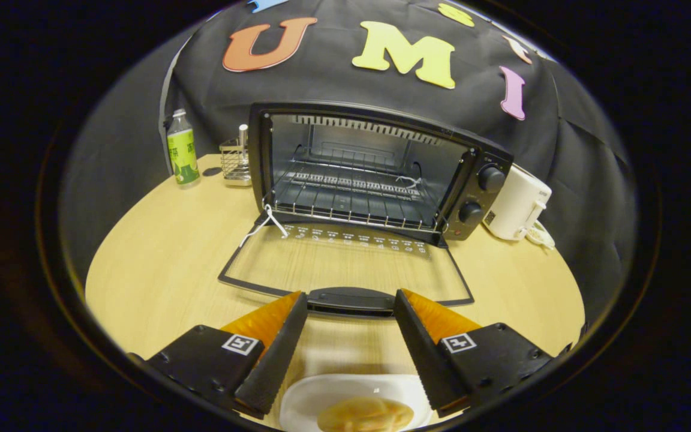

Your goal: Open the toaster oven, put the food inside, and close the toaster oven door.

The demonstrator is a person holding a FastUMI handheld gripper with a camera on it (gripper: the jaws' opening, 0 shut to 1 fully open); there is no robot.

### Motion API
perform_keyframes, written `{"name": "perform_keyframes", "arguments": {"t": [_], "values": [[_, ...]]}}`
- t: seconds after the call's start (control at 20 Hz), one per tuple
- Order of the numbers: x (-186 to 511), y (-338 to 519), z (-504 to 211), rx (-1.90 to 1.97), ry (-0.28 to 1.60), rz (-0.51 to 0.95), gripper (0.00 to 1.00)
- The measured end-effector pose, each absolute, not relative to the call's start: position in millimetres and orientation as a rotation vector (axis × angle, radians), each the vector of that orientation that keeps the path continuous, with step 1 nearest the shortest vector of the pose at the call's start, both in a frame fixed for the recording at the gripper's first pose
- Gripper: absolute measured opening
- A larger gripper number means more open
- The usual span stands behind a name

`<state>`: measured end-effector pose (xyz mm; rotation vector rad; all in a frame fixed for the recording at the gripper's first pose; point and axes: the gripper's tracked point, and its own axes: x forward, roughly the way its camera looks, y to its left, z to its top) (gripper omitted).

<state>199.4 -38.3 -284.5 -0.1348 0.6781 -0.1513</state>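
Gripper (pixel 350 306) jaws stand spread, holding nothing, flanking the door handle (pixel 350 300) at 12 o'clock. Toaster oven (pixel 375 174) door (pixel 345 264) lies fully down. Bread roll (pixel 364 415) sits on its white plate (pixel 321 396) at 6 o'clock between the fingers. Risk: a shallow pinch could squash or drop the roll onto the glass.

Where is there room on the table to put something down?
Bare tabletop lies left of the open oven door, in front of the green bottle and wire holder. Another patch sits right of the door, before the white appliance. Crowded: the open gripper at the door handle, above the bread plate.
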Motion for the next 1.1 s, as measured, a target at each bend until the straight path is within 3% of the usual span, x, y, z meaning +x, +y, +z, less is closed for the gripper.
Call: {"name": "perform_keyframes", "arguments": {"t": [0.55,1.1], "values": [[124,-31,-197,-0.113,0.448,-0.138,1.0],[14,-47,-191,-0.074,0.329,-0.226,1.0]]}}
